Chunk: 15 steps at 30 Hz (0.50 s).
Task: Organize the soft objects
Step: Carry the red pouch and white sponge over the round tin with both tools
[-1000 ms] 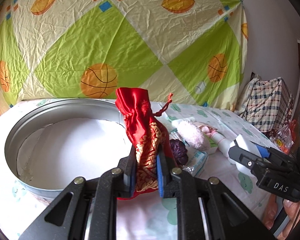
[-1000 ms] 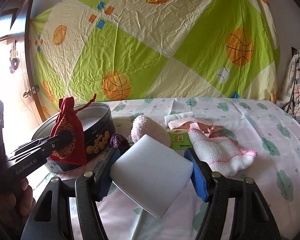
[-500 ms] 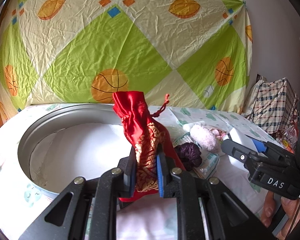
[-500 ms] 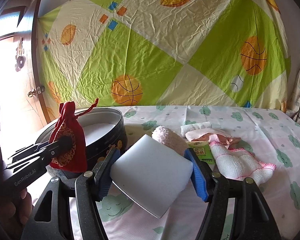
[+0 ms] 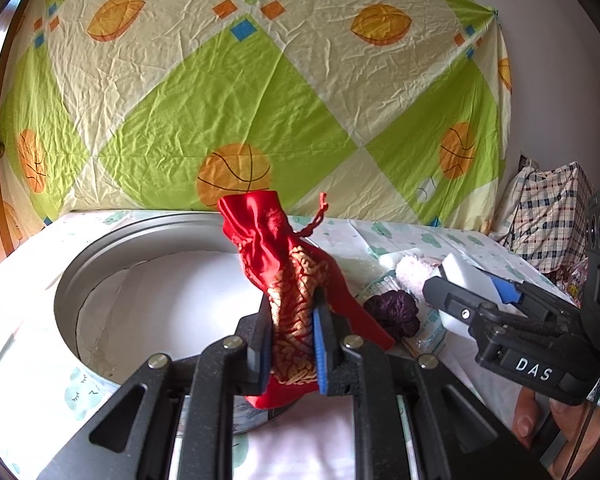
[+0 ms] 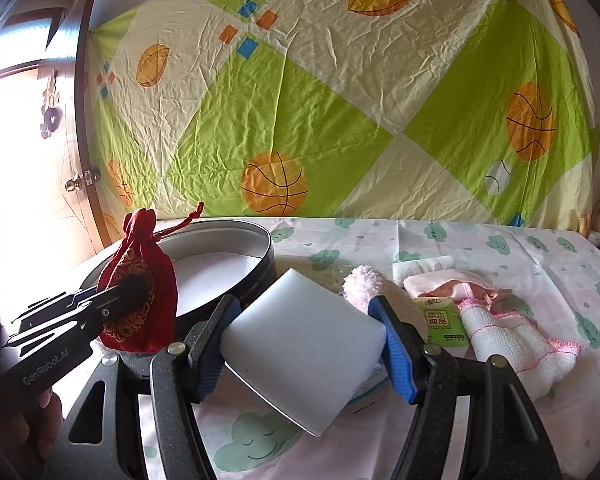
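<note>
My left gripper [image 5: 293, 340] is shut on a red and gold drawstring pouch [image 5: 290, 292] and holds it upright above the near rim of a round metal tin [image 5: 72, 280] with a white bottom. The pouch [image 6: 138, 284] and the tin [image 6: 236, 240] also show in the right wrist view. My right gripper [image 6: 300, 344] is shut on a white sponge block [image 6: 304, 340], held above the table just right of the tin. The sponge [image 5: 462, 276] shows in the left wrist view too.
On the cloud-print tablecloth [image 6: 500, 248] lie a pink fluffy ball [image 6: 362, 286], a purple scrunchie [image 5: 392, 314], a green tissue pack [image 6: 444, 320], a pink cloth [image 6: 456, 286] and a white knitted cloth [image 6: 512, 336]. A checked bag [image 5: 552, 216] stands at the far right.
Both grippers have moved left toward the tin with their loads. The pouch has come over the tin's near rim. The sponge has drawn closer to the tin's side.
</note>
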Tool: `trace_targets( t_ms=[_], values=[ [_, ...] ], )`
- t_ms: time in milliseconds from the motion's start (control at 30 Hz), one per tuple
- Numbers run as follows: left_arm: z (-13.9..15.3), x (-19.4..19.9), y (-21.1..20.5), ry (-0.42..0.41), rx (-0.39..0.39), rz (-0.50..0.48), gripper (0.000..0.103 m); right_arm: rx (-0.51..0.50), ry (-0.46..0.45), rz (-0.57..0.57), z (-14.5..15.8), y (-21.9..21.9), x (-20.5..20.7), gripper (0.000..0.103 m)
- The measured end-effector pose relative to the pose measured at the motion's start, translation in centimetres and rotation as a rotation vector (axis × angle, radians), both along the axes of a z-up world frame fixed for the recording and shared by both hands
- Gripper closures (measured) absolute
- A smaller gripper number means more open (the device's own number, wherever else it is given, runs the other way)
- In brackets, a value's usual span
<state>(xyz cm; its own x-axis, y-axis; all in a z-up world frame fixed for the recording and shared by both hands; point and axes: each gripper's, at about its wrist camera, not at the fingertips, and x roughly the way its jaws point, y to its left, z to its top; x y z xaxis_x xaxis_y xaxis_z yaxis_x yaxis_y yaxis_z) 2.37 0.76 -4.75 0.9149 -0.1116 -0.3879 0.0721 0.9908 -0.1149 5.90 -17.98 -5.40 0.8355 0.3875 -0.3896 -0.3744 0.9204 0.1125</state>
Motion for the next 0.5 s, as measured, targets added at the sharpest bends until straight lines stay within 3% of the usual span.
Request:
trace_targets(
  t_ms=[500],
  values=[
    [0.7,-0.4,1.9,-0.012,-0.010,0.033,0.088,-0.014,-0.010,0.041,0.2,2.2,0.3,0.034]
  ],
)
